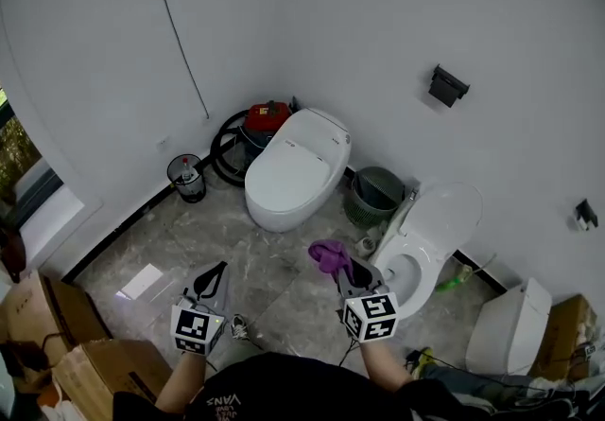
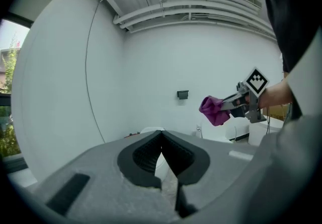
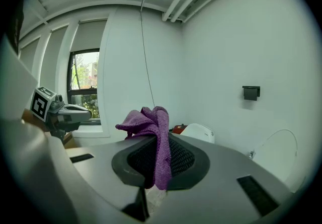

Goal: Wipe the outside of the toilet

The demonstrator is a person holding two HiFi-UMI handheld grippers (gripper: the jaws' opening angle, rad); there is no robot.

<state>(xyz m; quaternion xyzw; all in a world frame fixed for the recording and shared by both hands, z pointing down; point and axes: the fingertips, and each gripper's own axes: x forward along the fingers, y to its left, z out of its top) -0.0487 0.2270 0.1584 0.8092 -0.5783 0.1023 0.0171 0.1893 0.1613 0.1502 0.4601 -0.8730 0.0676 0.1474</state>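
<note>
A closed white toilet (image 1: 295,171) stands on the marble floor against the far wall; its lid top also shows as a white toilet (image 3: 198,131) in the right gripper view. A second toilet (image 1: 427,237) with its lid raised is to the right. My right gripper (image 1: 348,268) is shut on a purple cloth (image 1: 328,255), held in the air between the two toilets. The cloth (image 3: 156,137) hangs bunched over its jaws. My left gripper (image 1: 217,272) is shut with nothing in it, low over the floor in front of the closed toilet. From it I see the cloth (image 2: 214,110).
A green mesh basket (image 1: 375,195) sits between the toilets. A red cleaner (image 1: 267,116) with a black hose and a small bin (image 1: 187,179) stand left of the closed toilet. Cardboard boxes (image 1: 57,334) lie at lower left, a white tank (image 1: 510,324) at lower right.
</note>
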